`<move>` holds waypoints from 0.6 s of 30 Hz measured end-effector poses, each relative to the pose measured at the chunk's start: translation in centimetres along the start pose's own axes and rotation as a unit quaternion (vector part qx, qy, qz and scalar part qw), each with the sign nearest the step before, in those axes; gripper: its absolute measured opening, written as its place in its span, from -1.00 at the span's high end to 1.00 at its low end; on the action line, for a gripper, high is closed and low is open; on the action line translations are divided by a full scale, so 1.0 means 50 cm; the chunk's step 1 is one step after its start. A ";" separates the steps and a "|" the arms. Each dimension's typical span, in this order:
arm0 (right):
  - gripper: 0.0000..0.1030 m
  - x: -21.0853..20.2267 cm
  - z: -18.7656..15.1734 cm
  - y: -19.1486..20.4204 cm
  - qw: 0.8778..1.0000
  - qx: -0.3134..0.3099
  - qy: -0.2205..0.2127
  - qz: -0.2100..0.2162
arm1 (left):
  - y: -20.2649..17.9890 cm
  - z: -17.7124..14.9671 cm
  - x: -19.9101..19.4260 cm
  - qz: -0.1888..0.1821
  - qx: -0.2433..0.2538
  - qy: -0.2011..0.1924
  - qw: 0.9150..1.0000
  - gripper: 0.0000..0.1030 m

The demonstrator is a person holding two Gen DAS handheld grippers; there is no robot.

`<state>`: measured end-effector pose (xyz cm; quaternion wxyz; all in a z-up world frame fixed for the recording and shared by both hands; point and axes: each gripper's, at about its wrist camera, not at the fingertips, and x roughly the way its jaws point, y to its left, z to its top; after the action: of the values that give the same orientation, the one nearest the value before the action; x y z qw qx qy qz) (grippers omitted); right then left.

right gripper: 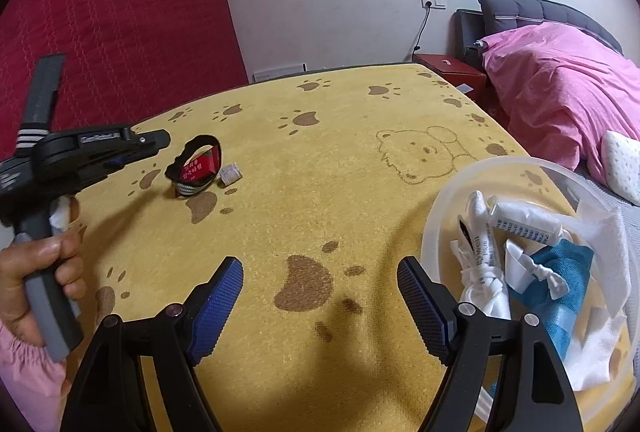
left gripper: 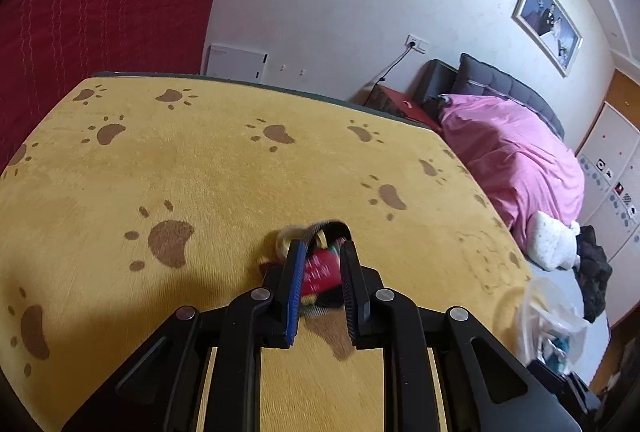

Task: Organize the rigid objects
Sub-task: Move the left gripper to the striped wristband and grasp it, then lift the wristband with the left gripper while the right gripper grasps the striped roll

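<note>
Right wrist: yellow paw-print tablecloth (right gripper: 320, 160), pink bed (right gripper: 560, 80); right gripper (right gripper: 320, 278) released, left gripper (left gripper: 322, 252) maybe grasping red pack (left gripper: 320, 270).

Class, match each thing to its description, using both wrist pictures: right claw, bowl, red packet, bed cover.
Things:
1. right claw
2. bowl
3. red packet
4. bed cover

Descriptions:
a. pink
b. sits inside a black strap loop
c. wide open, nothing between the fingers
d. see-through plastic

Pairs: 1-c, 2-d, 3-b, 4-a
</note>
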<state>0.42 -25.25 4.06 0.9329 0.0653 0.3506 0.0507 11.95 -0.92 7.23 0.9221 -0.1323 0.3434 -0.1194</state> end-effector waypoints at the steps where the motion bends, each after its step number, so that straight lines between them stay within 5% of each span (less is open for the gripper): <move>1: -0.61 0.000 -0.002 0.002 1.000 0.000 0.001 0.001 | -0.002 -0.004 -0.008 -0.002 0.002 -0.001 1.000 0.65; 5: -0.61 -0.003 -0.004 0.010 1.000 -0.001 0.002 0.005 | -0.005 -0.009 -0.009 0.007 0.014 0.004 1.000 0.62; 10: -0.61 -0.008 -0.011 0.016 1.000 -0.004 0.001 0.005 | 0.017 -0.013 0.033 0.020 -0.010 0.027 0.999 0.08; 16: -0.61 -0.006 -0.013 0.004 1.000 0.005 0.004 0.002 | 0.025 -0.016 0.079 0.045 -0.007 0.043 0.998 0.10; 17: -0.61 -0.006 -0.013 0.004 1.000 0.004 0.004 0.002 | 0.023 -0.017 0.085 0.046 -0.005 0.045 0.998 0.14; 18: -0.61 -0.006 -0.013 0.004 1.000 0.004 0.004 0.002 | 0.020 -0.018 0.089 0.048 -0.002 0.047 0.998 0.39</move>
<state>-0.24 -25.04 3.78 0.9310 0.0696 0.3546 0.0517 14.75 -1.52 3.56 0.9095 -0.1117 0.3922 -0.0807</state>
